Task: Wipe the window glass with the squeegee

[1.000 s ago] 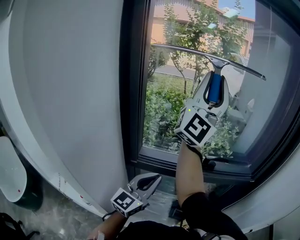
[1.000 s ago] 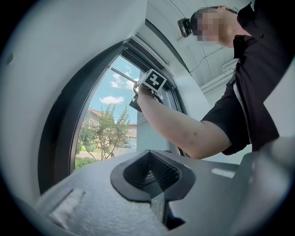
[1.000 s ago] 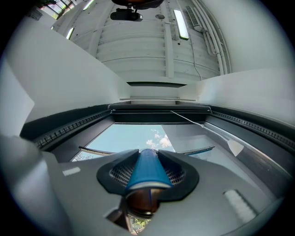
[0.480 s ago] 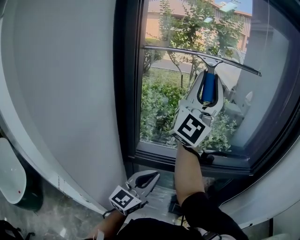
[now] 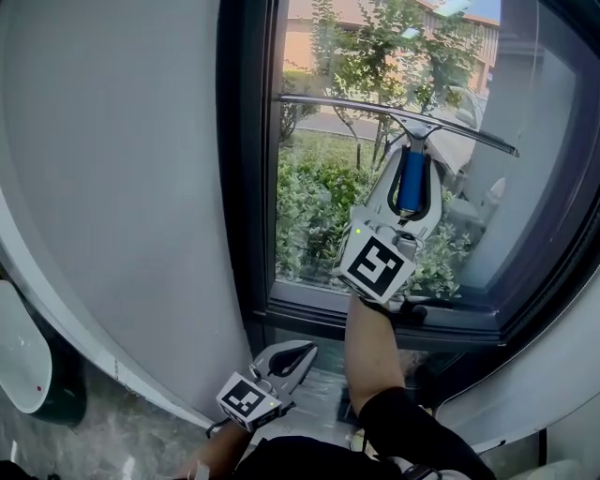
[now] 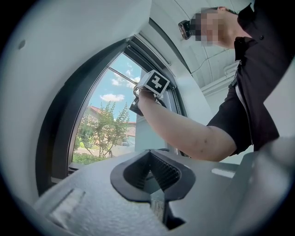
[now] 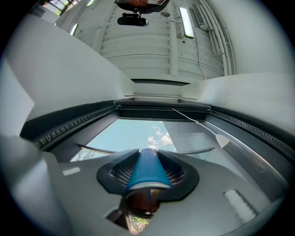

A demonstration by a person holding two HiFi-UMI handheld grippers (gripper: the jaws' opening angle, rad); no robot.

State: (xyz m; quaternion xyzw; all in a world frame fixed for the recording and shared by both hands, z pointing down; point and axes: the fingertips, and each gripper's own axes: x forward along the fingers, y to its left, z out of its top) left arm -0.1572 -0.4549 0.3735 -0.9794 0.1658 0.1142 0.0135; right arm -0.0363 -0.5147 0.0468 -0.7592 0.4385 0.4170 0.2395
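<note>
Place: indoor room at ground level, more commercial than domestic | Fabric: plain white wall [image 5: 122,169], dark window frame [image 5: 244,187], pale veined stone floor [image 5: 122,436] | Overhead: ribbed ceiling [image 7: 147,50], strip light [image 7: 186,22], exposed pipes [image 7: 216,32] | Outside: shrubs [image 5: 319,216], trees [image 5: 403,47], orange-toned building [image 5: 305,28].

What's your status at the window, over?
Right gripper shut on squeegee, blade across the window glass. Left gripper shut, empty, held low. Nothing blocking the pane.
</note>
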